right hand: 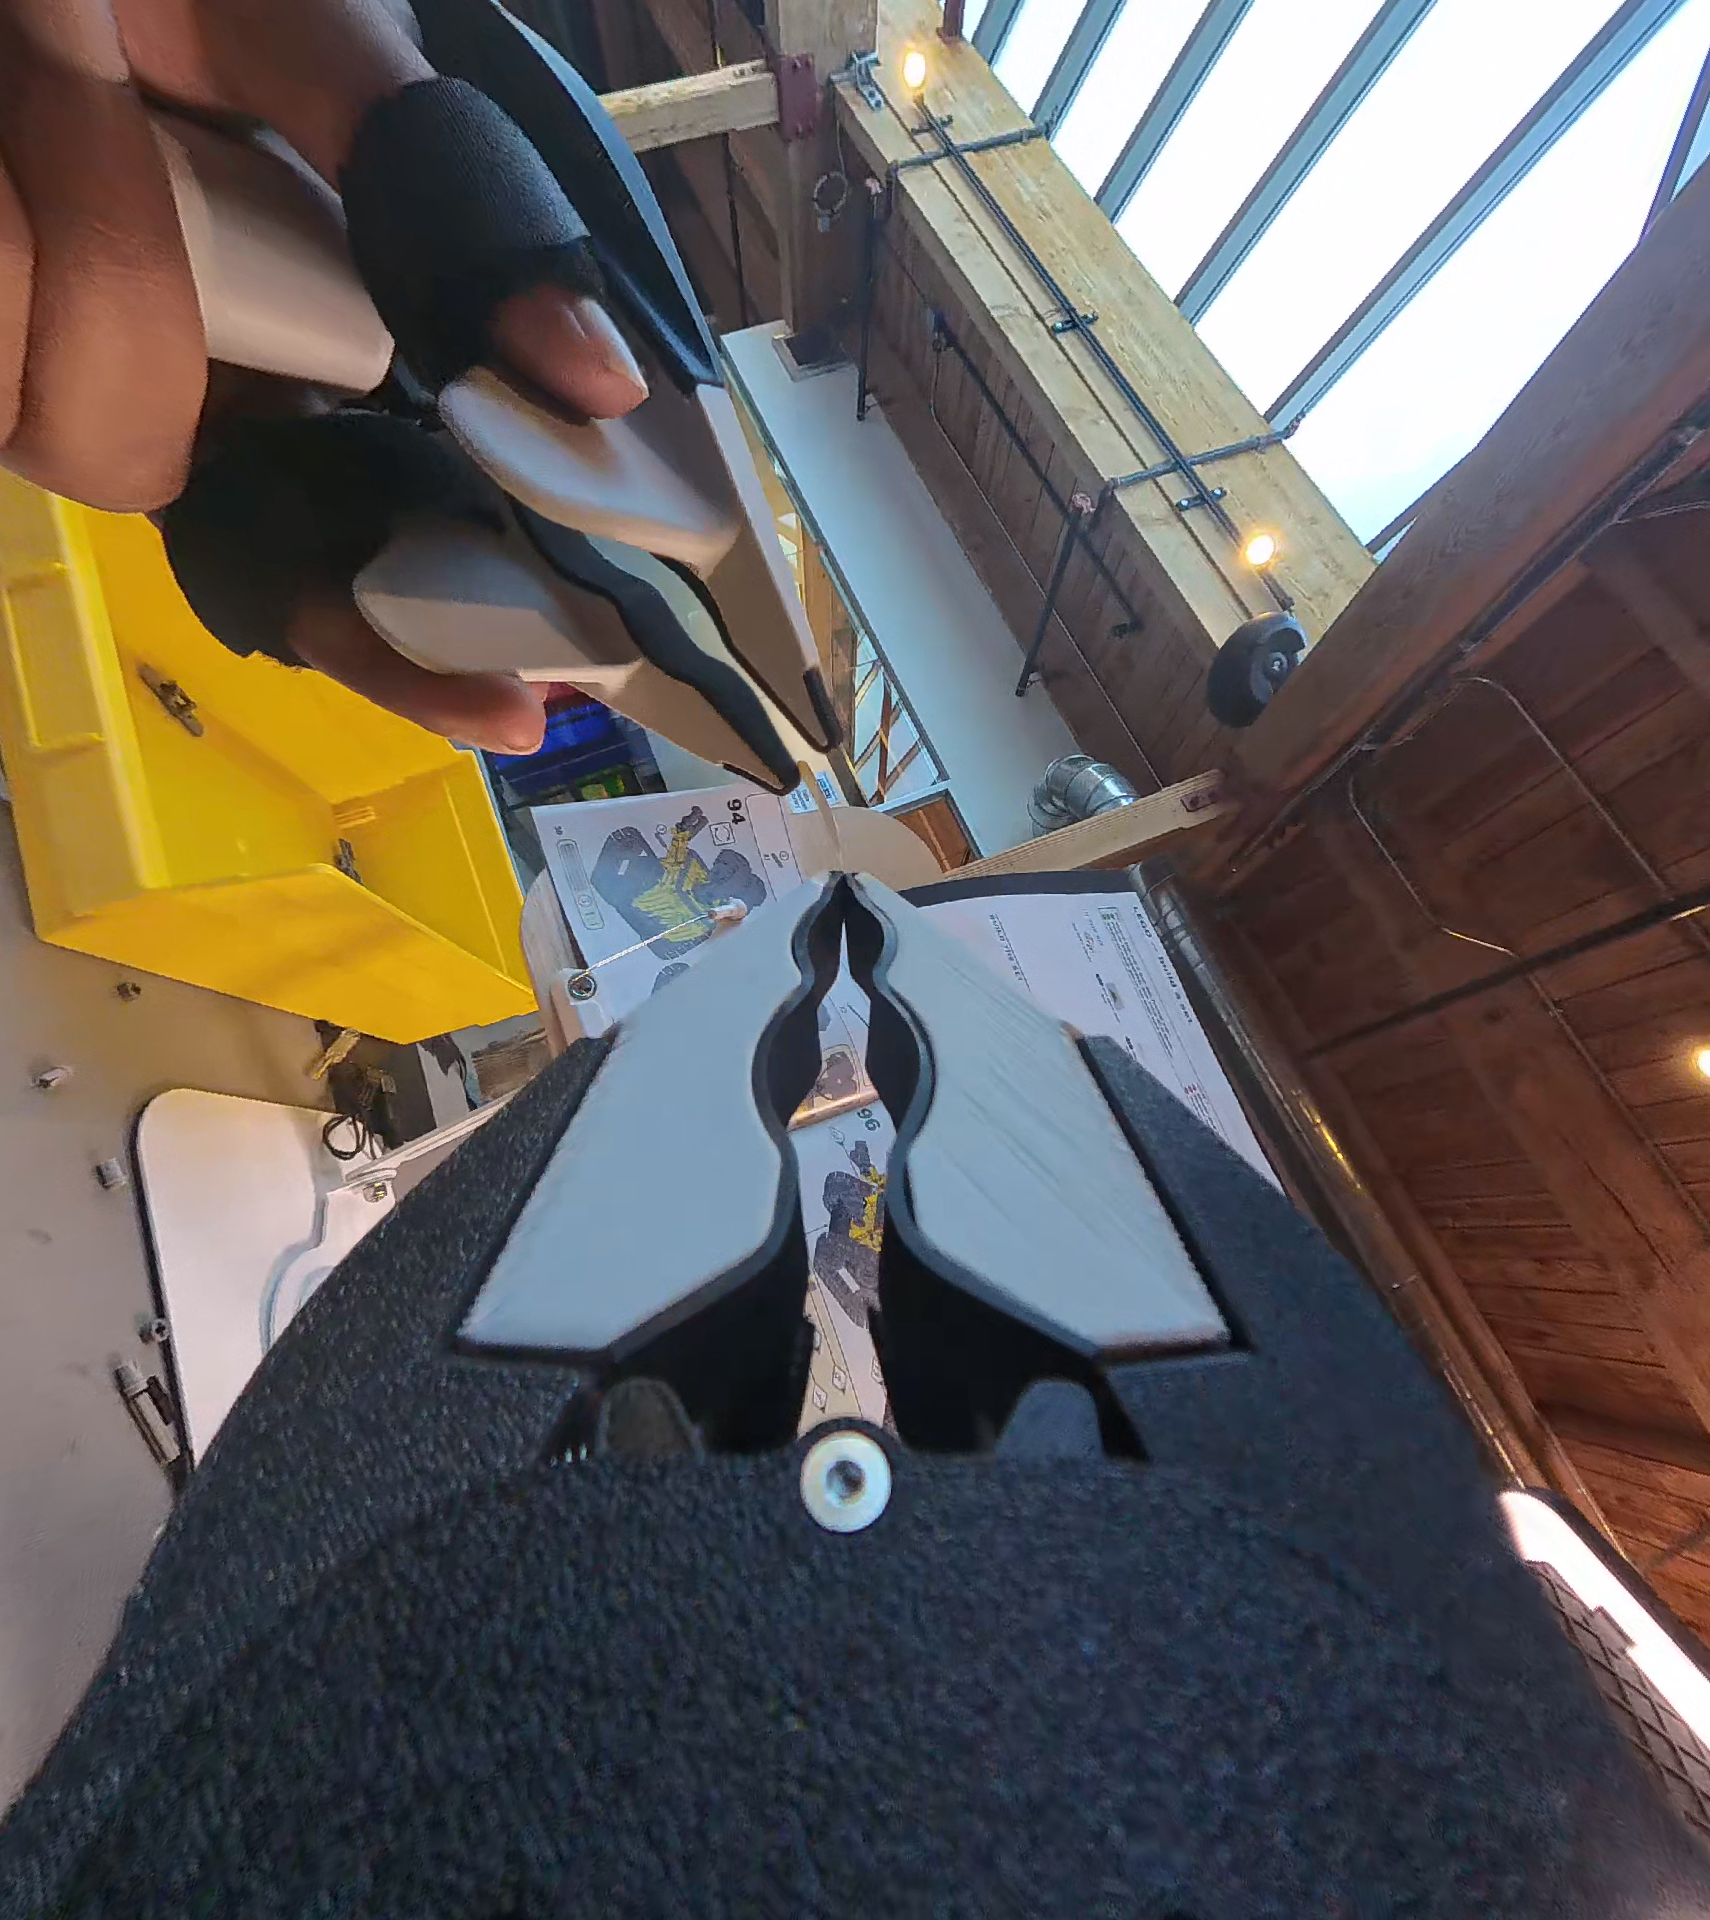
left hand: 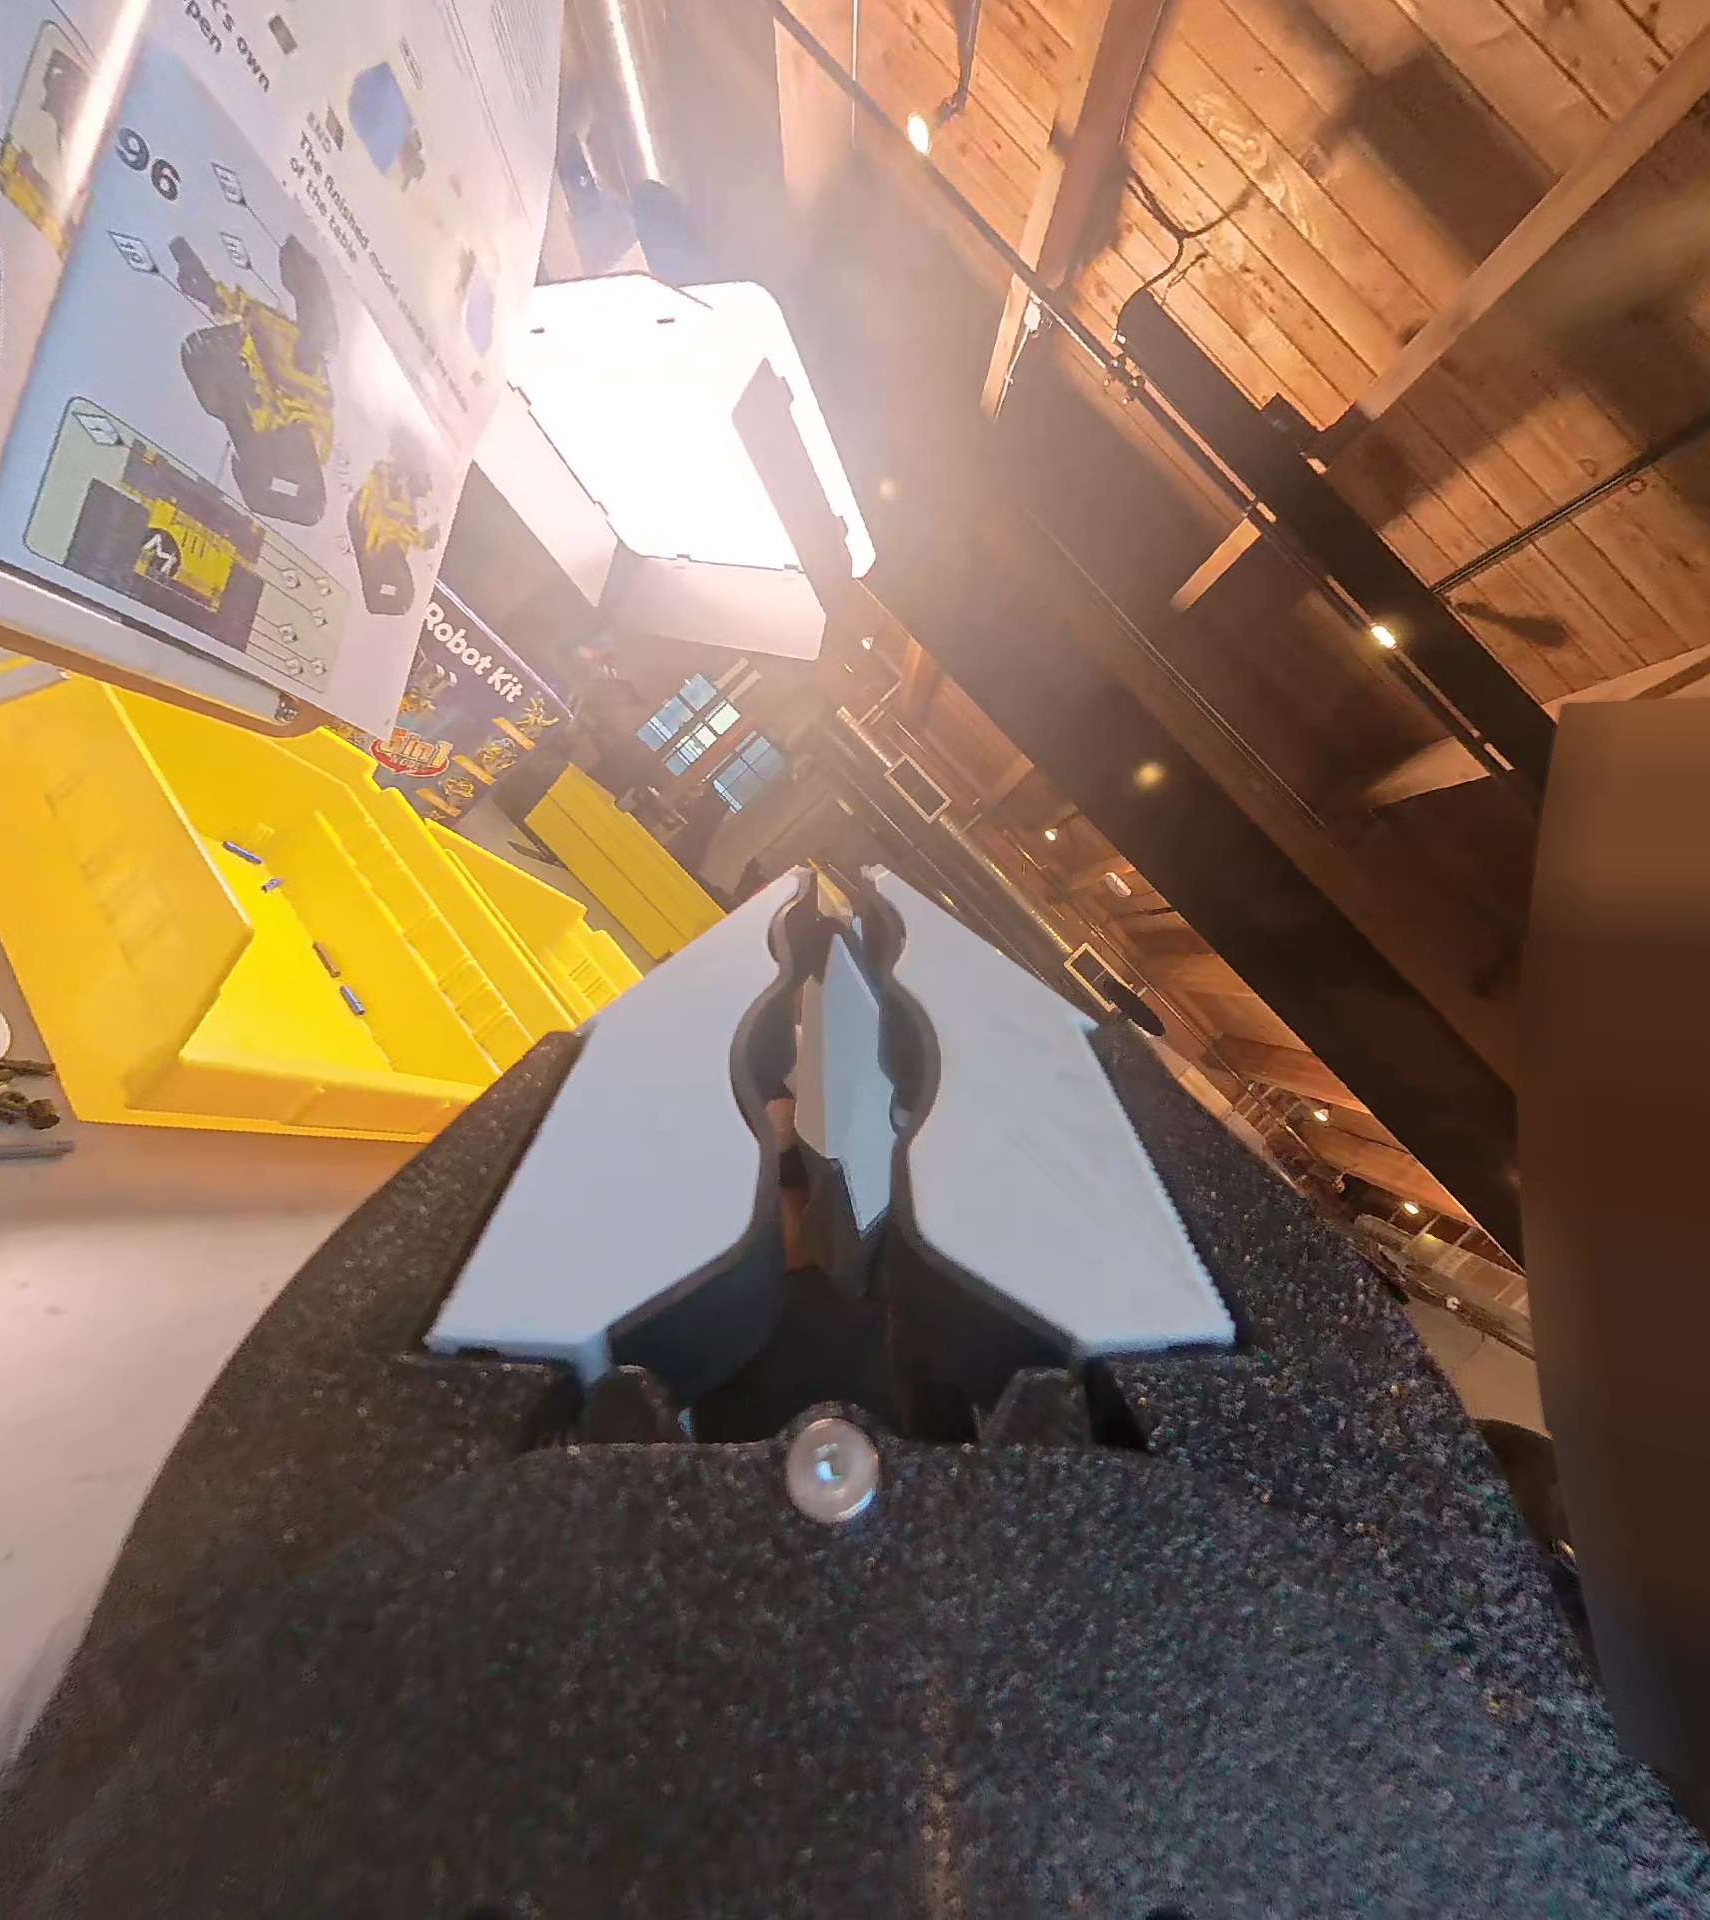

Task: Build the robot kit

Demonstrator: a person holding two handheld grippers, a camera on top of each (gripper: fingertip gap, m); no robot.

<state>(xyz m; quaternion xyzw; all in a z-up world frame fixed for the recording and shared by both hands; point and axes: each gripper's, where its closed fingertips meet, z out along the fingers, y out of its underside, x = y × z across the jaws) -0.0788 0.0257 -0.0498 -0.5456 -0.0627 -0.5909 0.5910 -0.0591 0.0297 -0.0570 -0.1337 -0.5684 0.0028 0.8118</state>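
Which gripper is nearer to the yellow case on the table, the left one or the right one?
Left. The left gripper hangs beside the yellow case; the right gripper lies farther off, and both seem to pinch a clear strip.

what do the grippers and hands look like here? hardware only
Both grippers, left gripper and right gripper, match: speckled black textured bodies, pale grey tapered fingers with wavy black inner pads, one silver screw at centre. The person's hand wears black fingerless finger sleeves.
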